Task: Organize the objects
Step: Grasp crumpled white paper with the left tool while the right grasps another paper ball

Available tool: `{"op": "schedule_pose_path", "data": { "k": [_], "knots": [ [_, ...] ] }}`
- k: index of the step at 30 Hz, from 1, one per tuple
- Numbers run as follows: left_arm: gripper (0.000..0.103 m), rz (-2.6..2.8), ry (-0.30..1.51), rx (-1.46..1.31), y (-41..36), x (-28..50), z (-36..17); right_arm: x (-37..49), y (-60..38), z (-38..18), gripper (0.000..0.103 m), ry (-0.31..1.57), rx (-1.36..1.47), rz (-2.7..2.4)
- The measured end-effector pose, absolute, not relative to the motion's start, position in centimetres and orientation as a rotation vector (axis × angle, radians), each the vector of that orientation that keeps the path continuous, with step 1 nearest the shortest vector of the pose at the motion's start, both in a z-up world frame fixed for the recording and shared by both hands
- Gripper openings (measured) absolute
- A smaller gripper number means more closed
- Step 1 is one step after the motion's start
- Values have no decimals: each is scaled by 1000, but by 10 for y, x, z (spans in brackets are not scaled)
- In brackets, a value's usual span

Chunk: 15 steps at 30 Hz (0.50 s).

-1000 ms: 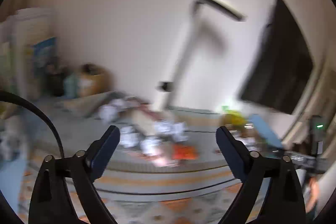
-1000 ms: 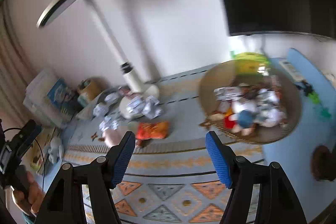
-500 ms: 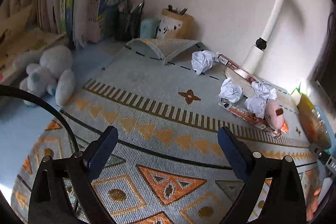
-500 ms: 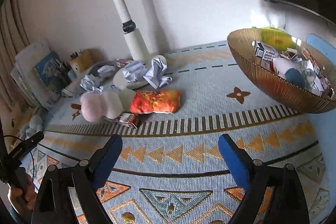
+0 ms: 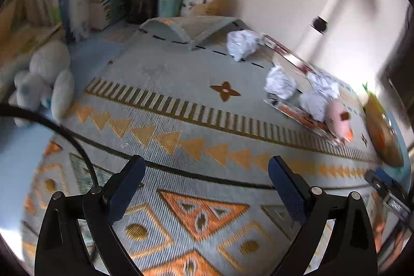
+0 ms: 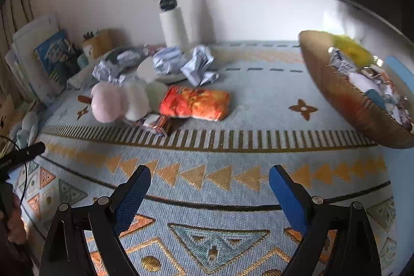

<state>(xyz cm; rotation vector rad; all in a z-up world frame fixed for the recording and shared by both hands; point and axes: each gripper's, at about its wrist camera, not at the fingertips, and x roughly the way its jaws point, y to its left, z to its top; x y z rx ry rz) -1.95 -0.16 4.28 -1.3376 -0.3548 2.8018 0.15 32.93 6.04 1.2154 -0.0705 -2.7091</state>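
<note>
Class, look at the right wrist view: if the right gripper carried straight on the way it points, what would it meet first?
Probably the patterned mat itself. The right gripper points down at bare weave, jaws open and empty; the orange snack bag lies farther on.

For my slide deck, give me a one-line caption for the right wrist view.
Open right tongs hover over a patterned mat, facing an orange snack bag, crumpled paper and a filled gold bowl.

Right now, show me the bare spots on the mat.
Free: the patterned mat nearest both open grippers, and the stretch between the orange snack bag and gold ribbed bowl. Crowded: crumpled white paper balls and pink plush toy around the lamp base.
</note>
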Motion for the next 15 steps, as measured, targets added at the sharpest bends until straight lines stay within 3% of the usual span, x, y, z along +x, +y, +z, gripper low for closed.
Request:
{"op": "schedule_pose_path", "data": {
  "k": [8, 15],
  "knots": [
    [96, 2863, -329, -1156, -6, -73, 136, -62, 309, 105, 92, -43, 1234, -2644],
    [96, 2679, -319, -1118, 17, -187, 116, -130, 296, 109, 92, 14, 1259, -2635]
  ]
}}
